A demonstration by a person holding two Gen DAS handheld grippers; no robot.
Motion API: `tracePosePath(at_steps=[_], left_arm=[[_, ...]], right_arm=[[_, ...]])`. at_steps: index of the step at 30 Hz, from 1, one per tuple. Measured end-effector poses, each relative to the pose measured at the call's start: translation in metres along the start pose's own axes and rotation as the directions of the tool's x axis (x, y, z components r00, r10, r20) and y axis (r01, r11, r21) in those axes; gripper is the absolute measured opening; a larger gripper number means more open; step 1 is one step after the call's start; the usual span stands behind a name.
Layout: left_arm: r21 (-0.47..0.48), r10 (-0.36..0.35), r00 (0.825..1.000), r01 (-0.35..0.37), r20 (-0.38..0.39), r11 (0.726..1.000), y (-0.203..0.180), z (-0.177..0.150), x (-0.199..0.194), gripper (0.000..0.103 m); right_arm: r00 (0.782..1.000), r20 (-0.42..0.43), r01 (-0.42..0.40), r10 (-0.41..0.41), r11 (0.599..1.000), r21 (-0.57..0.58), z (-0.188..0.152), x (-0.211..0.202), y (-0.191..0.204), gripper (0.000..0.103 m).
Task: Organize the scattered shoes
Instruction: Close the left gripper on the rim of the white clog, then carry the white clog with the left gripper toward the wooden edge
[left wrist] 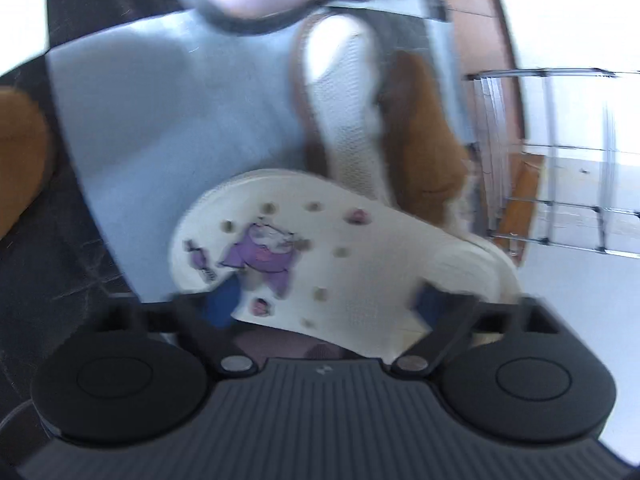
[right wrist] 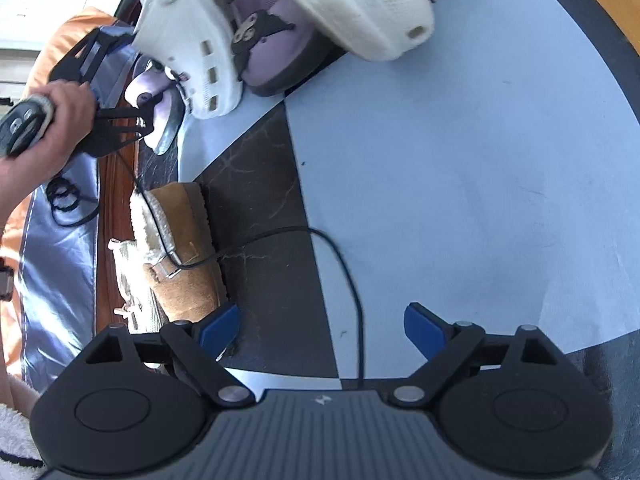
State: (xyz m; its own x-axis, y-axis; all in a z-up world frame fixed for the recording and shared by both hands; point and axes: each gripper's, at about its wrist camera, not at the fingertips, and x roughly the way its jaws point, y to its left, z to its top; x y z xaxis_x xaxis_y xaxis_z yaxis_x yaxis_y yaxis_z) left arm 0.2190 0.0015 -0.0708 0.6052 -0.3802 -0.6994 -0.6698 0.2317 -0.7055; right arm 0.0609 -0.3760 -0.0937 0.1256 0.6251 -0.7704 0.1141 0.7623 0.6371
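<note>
Pale blue mat (left wrist: 152,128) over dark marbled floor carries your shoes. Your left gripper (left wrist: 332,300) has its jaws spread wide around a cream clog (left wrist: 320,256), long axis lying crosswise, decorated with purple cartoon charms, blurred. Your right gripper (right wrist: 322,328) stands open over bare floor, beside a tan fleece-lined slipper (right wrist: 184,248).
</note>
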Motion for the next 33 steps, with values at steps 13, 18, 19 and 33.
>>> tracePosePath(at_steps=[13,18,19,33], left_arm=[[0.225,0.068,0.997,-0.071,0.018,0.972,-0.027,-0.021,-0.030,0.047],[0.081,-0.073,0.989,0.084,-0.127,0.993,0.019,-0.014,-0.011,0.070],[0.062,-0.105,0.987,0.113,-0.122,0.992,0.028,-0.013,-0.012,0.070],[0.437,0.119,0.984,-0.164,0.129,0.884,0.006,-0.010,-0.066,0.016]], right_arm=[[0.999,-0.043,0.030,-0.030,0.999,-0.012,-0.009,0.010,0.011,0.091],[0.998,-0.049,0.027,-0.027,1.000,-0.009,-0.009,0.010,0.009,0.092],[0.998,-0.053,0.026,-0.026,1.000,-0.008,-0.008,0.011,0.008,0.092],[0.995,-0.098,0.024,-0.026,0.999,-0.021,-0.014,0.028,0.011,0.092]])
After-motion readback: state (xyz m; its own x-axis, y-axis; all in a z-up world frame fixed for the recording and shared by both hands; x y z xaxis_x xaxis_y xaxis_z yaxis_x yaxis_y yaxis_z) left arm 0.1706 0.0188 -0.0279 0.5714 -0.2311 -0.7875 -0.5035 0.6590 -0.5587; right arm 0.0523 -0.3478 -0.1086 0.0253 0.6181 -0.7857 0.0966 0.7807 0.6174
